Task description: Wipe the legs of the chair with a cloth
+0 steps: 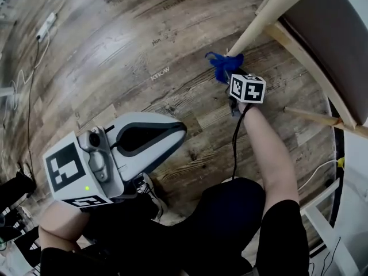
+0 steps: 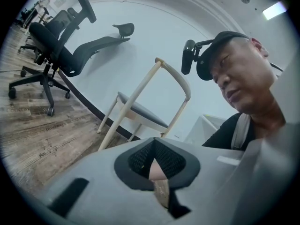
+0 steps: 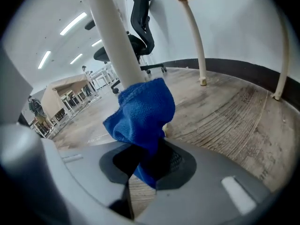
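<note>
Pinching a crumpled blue cloth (image 3: 140, 111) between its jaws, the right claw (image 3: 151, 161) holds it against the pale round wooden chair leg (image 3: 112, 36) above the wood-plank floor (image 1: 115, 56), while the left claw (image 1: 172, 132), pressed together and empty, hangs well apart by the person's lap.

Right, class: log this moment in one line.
right gripper shut on cloth | cloth against chair leg | left gripper shut, empty

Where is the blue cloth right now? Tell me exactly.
The blue cloth is at the upper right of the head view, clamped in the right gripper and pressed against the lower end of the pale chair leg.
</note>
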{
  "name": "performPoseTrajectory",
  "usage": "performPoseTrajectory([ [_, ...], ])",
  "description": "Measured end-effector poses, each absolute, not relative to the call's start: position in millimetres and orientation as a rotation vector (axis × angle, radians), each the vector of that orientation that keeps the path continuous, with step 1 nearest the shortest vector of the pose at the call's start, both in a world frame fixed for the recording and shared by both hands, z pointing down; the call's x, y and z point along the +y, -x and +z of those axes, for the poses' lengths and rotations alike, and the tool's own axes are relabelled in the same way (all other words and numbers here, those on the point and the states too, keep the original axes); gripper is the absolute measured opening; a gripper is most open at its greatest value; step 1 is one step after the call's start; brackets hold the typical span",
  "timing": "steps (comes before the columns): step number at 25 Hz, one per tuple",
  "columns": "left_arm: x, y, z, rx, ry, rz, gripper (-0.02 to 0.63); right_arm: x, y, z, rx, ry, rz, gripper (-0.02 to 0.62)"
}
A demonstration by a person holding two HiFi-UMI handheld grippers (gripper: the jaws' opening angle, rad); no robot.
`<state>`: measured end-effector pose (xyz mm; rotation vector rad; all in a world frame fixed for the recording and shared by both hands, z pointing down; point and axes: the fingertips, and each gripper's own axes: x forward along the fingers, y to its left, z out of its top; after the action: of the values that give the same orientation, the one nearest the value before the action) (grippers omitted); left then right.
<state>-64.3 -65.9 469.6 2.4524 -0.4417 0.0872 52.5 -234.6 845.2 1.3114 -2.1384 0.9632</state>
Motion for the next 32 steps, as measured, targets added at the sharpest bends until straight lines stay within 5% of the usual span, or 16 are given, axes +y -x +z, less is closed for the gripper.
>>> performPoseTrajectory([
  [15, -52, 24, 463, -0.289, -2.533, 0.063, 0.005, -218, -52, 584, -2.652, -1.464, 0.681, 0.087],
  [32, -41, -8, 476, -0.200, -2.522, 0.093, 0.005, -163, -147, 495, -2.701, -1.704, 0.629, 0.086],
])
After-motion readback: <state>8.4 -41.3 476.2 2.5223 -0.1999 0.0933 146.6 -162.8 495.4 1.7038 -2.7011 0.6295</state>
